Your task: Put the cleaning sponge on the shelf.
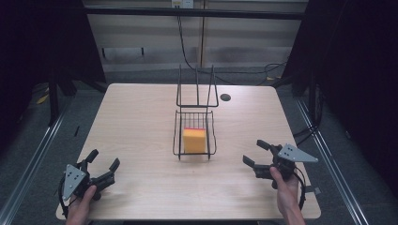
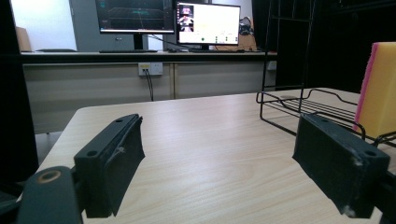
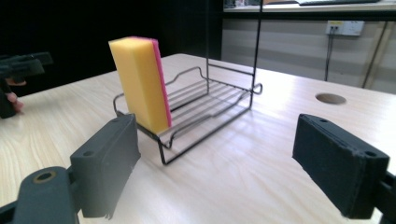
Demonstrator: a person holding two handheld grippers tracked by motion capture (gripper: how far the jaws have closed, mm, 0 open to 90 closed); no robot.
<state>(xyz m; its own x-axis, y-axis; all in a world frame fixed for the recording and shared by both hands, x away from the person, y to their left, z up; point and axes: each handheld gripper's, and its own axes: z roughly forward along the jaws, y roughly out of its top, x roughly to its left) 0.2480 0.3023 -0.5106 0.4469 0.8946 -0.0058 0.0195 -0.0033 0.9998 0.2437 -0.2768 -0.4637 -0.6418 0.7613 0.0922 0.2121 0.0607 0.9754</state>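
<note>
A yellow sponge (image 1: 194, 139) with a pink back stands upright at the near end of a black wire rack (image 1: 195, 117) in the middle of the table. My left gripper (image 1: 104, 159) rests at the table's near left corner, open and holding nothing, well left of the rack. My right gripper (image 1: 253, 151) is open at the near right and points toward the rack. In the left gripper view, the open left gripper (image 2: 219, 163) has the sponge (image 2: 380, 88) and rack (image 2: 303, 105) off to its right. In the right gripper view, the open right gripper (image 3: 215, 163) faces the sponge (image 3: 137, 79) and rack (image 3: 210, 105).
The wooden table (image 1: 141, 117) has a round cable hole (image 1: 225, 97) behind the rack to the right. A tall wire frame (image 1: 197, 89) rises from the rack's far end. Monitors (image 2: 208, 23) stand on a desk beyond the table. The left gripper (image 3: 21, 65) appears far left in the right gripper view.
</note>
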